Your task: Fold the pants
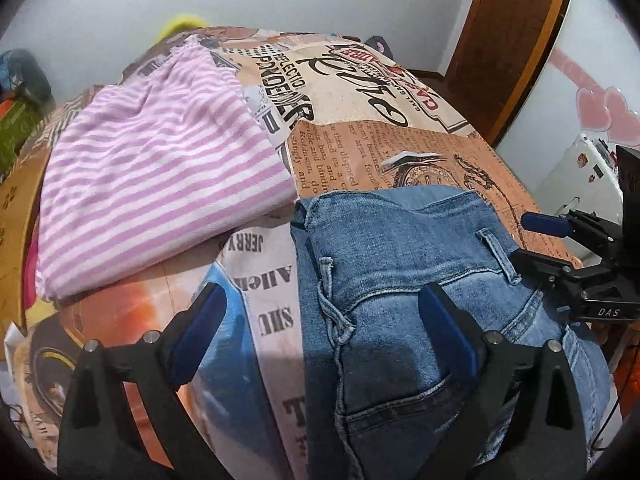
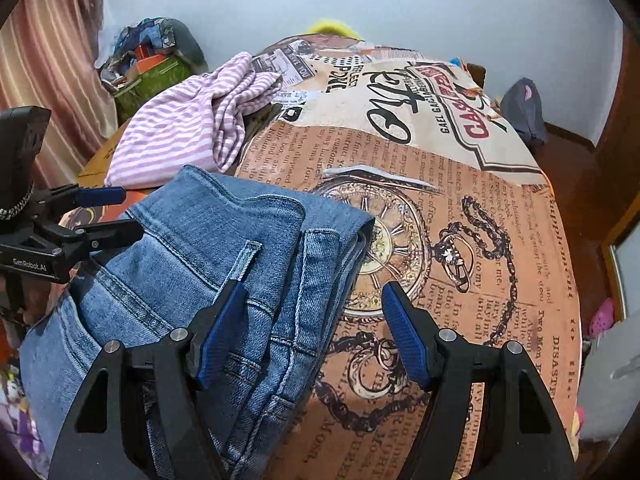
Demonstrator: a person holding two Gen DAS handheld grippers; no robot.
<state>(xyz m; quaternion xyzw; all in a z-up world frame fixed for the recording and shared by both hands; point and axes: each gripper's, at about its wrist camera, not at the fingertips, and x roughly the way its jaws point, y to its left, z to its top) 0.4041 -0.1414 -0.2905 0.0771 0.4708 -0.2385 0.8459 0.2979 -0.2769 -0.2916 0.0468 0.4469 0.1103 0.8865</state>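
Left wrist: folded jeans (image 1: 400, 280) on bedspread (image 1: 400, 128)

1. The folded blue denim pants (image 2: 224, 248) are showing a coarse, faded weave with raised stitched seams.
2. The pink-and-white striped cloth garment (image 1: 160, 160) is looking soft and matt.
3. The newsprint-patterned fabric cover (image 2: 460, 216) is lying smooth and matt.
4. The left gripper (image 1: 320, 332) and right gripper (image 2: 316, 328) are showing matt black plastic arms, ribbed blue pads (image 2: 404, 340) and shiny metal pins.
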